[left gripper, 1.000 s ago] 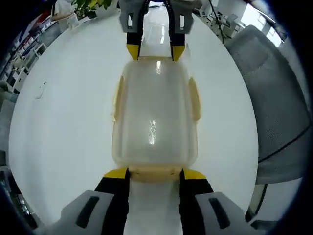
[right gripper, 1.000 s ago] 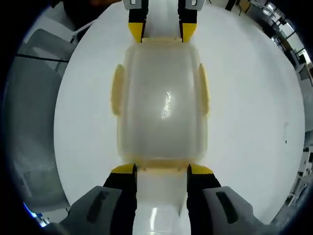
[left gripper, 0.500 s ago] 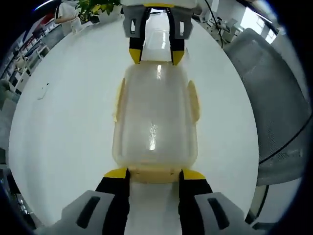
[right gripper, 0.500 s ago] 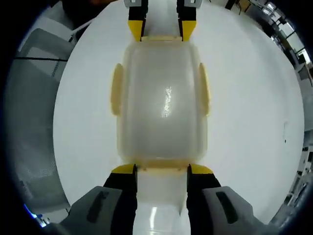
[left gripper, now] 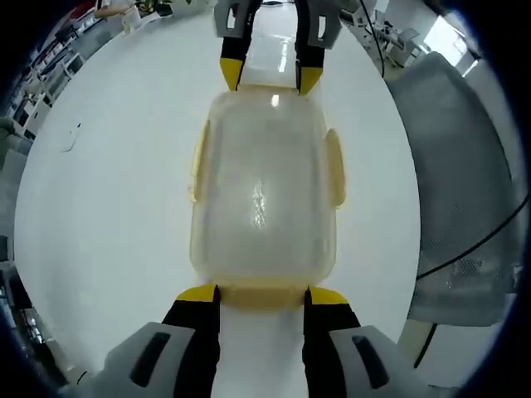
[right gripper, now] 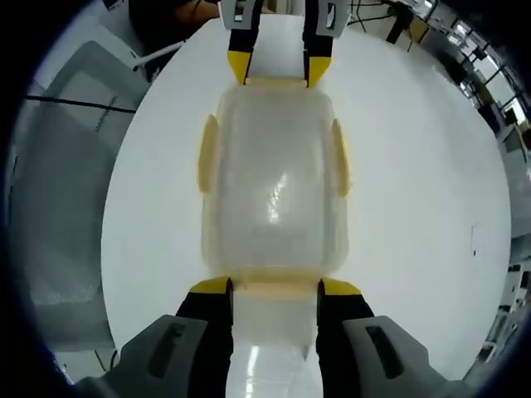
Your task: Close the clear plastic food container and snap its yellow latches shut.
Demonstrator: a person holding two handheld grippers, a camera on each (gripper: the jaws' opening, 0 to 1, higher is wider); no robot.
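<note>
The clear plastic container (left gripper: 261, 182) lies on the white table (left gripper: 108, 207) with its lid on. Pale yellow latches (left gripper: 334, 166) lie flat along its long sides. My left gripper (left gripper: 262, 294) is open at the near end, its yellow-tipped jaws either side of the end latch (left gripper: 249, 293). At the far end, my right gripper (left gripper: 268, 76) stands the same way. The right gripper view has the same container (right gripper: 274, 182) from the other end: my right gripper (right gripper: 274, 288) is open around the near end latch (right gripper: 259, 290), and the left gripper (right gripper: 276, 70) is at the far end.
A grey mesh chair (left gripper: 465, 166) stands beside the round table; it is also in the right gripper view as the chair (right gripper: 66, 166). White tabletop (right gripper: 415, 207) spreads on both sides of the container. Office furniture and plants lie beyond the table's far edge.
Both views have shifted a little, so the cameras moved slightly. The container stays between the two grippers, and the jaws keep the same spacing at its ends.
</note>
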